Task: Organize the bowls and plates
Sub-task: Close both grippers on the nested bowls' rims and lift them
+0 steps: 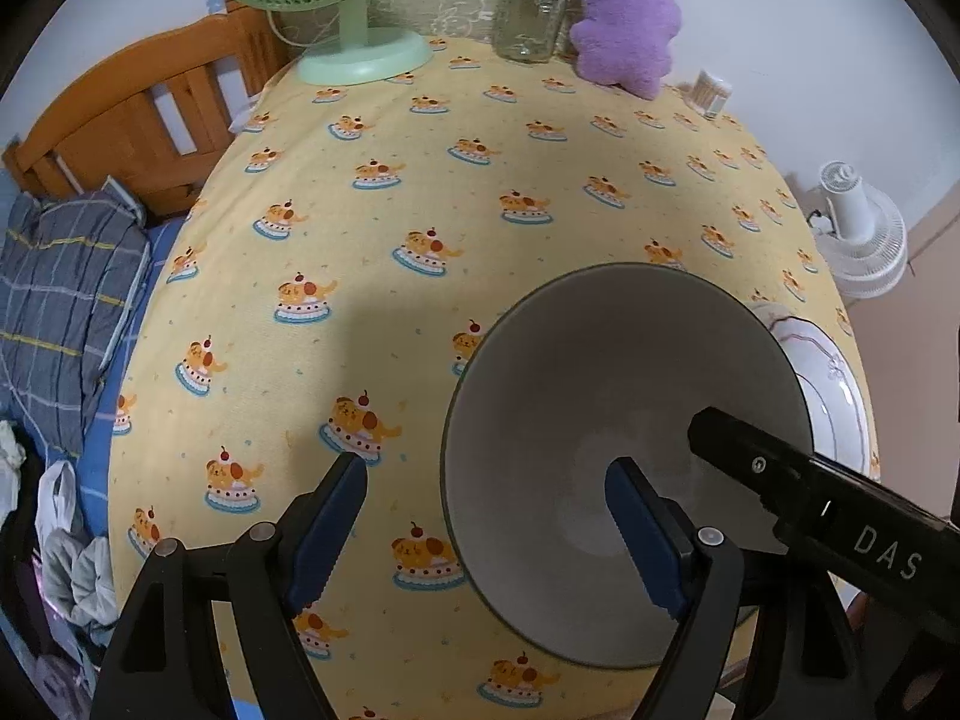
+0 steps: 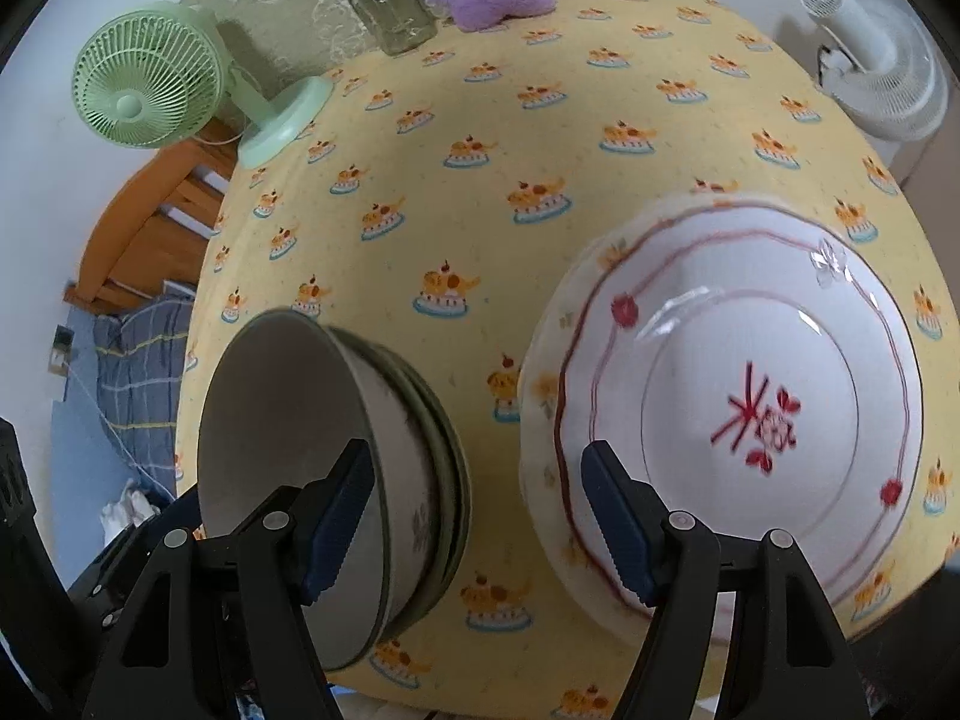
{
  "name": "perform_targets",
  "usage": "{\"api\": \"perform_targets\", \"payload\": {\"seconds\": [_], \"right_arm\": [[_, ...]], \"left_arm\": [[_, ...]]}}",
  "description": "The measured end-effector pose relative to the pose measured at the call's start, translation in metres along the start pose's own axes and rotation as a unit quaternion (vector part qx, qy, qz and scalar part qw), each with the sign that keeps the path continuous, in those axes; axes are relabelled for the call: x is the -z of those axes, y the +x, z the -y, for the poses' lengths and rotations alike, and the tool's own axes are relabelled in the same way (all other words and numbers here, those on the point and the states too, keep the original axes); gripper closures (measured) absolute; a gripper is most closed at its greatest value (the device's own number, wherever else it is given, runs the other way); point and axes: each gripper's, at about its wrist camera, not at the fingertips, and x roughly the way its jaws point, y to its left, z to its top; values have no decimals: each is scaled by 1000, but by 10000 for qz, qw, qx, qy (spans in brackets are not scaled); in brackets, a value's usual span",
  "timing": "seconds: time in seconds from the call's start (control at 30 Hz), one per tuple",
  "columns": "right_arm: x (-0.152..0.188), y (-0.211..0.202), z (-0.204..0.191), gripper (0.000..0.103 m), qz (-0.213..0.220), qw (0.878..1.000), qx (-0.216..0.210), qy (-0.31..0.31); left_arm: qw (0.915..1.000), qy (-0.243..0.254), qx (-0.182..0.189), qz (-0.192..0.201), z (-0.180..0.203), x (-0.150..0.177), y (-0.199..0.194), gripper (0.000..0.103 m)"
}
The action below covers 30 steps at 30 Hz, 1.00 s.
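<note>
A grey-white bowl (image 1: 624, 456) with a dark green rim stands near the front of the yellow tablecloth (image 1: 420, 192). My left gripper (image 1: 489, 540) is open and straddles its left rim, with one finger over the cloth and the other inside the bowl. In the right wrist view the bowl sits on top of a nested bowl stack (image 2: 288, 420). Beside it is a stack of white plates (image 2: 750, 408) with red flower marks. My right gripper (image 2: 480, 522) is open over the gap between bowls and plates, holding nothing.
At the back of the table stand a green fan (image 1: 354, 30), a glass jar (image 1: 531, 12), a purple plush (image 1: 630, 24) and a small container (image 1: 711, 93). A wooden bed frame (image 1: 138, 120) and bedding are on the left, and a white fan (image 2: 876, 66) on the right. The right gripper's black housing (image 1: 840, 498) crosses the bowl's right side.
</note>
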Motion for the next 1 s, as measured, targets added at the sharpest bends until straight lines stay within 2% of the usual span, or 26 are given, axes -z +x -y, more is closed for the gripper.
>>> {"api": "perform_targets", "payload": {"seconds": [0.07, 0.13, 0.2, 0.37, 0.6, 0.77, 1.0], "right_arm": [[-4, 2, -1, 32, -1, 9999, -37, -105], [-8, 2, -3, 41, 21, 9997, -43, -257], [-12, 4, -7, 55, -64, 9989, -111, -456], [-16, 18, -6, 63, -369, 9972, -306, -569], [-10, 29, -5, 65, -628, 9950, -547, -546], [-7, 29, -11, 66, -572, 9955, -386, -651], [-5, 29, -9, 66, -534, 9975, -305, -355]], "left_arm": [[10000, -61, -53, -36, 1, -1, 3, 20], [9999, -116, -86, -53, 3, -2, 5, 20], [9998, -127, -157, -62, 6, -3, 5, 20], [9996, -118, -253, -91, 12, 0, 9, 21], [9991, -209, -279, -228, 12, 5, 16, 21], [9994, -170, -151, -246, 7, 6, 19, 21], [9983, -121, 484, -293, -3, 4, 30, 21]]}}
